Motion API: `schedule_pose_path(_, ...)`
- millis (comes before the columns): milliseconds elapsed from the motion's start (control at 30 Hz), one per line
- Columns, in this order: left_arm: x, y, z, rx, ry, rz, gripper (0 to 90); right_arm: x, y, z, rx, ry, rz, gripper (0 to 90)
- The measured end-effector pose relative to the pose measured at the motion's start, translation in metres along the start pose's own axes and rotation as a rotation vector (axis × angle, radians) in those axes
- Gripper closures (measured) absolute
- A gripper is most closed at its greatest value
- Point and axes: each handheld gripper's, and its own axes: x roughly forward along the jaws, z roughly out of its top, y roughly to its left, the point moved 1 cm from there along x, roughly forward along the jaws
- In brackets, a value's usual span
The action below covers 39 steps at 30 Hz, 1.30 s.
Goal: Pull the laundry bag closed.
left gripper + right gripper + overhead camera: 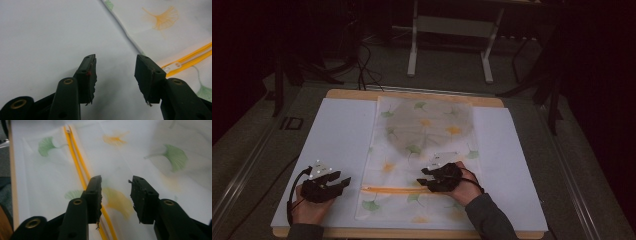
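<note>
A translucent white pouch [422, 150] printed with green and orange ginkgo leaves lies flat in the middle of the table. An orange zipper [392, 189] crosses it near its front end. Something grey and round [429, 127] shows dimly through its far half. My left gripper [346, 181] is open over the white sheet, just left of the pouch's edge [130, 40], with the zipper's end [192, 58] to its right. My right gripper [424, 179] is open and low over the pouch, with the zipper [77, 165] passing under its left jaw. Nothing is between either pair of jaws.
A white sheet [337, 135] covers the wooden table [352, 94], with bare stretches on both sides of the pouch. Beyond the table a white frame stand [412, 55] and cables [362, 65] rest on the dark floor.
</note>
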Motion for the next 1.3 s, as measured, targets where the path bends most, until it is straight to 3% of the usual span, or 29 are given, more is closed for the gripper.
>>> schedule_pose_path(600, -0.001, 0.001, 0.000, 0.017, 0.013, -0.018, 54.1, 0.042, 0.025, 0.041, -0.090, -0.003, 0.082, 66.0)
schedule_pose_path(1300, 0.001, 0.001, 0.000, 0.030, 0.033, -0.014, 54.0, 0.087, 0.045, 0.064, -0.148, 0.017, 0.148, 72.6)
